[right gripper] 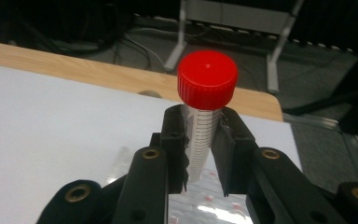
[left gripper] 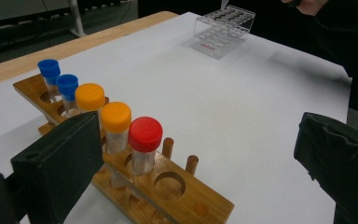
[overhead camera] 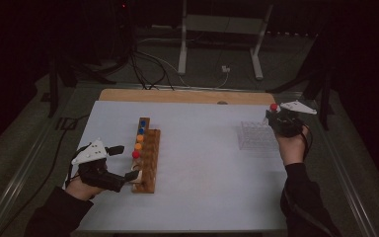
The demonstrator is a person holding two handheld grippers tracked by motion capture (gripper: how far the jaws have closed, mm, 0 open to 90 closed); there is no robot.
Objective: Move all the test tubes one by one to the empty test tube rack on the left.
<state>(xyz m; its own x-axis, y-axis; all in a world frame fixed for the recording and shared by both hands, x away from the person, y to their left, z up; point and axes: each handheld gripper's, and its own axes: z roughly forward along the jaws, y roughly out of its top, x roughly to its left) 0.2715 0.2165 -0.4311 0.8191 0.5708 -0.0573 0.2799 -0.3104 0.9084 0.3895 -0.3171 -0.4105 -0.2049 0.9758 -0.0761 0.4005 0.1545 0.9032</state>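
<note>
A wooden tube rack (overhead camera: 150,165) stands left of centre and holds two blue-capped tubes (left gripper: 58,81), two orange-capped tubes (left gripper: 103,109) and a red-capped tube (left gripper: 145,135). My left gripper (overhead camera: 126,162) is open at the rack's near end, its jaws wide apart on either side of the rack (left gripper: 182,191). At the far right my right gripper (overhead camera: 276,117) is shut on another red-capped tube (overhead camera: 274,106). It holds that clear tube (right gripper: 204,140) upright by the body, cap on top, above a clear plastic rack (overhead camera: 255,136).
A white sheet (overhead camera: 202,173) covers the table, with a bare wooden strip (overhead camera: 177,96) along the far edge. Beyond it are a metal stand (overhead camera: 219,29) and floor cables (overhead camera: 148,69). The clear rack (left gripper: 223,30) sits near the right edge.
</note>
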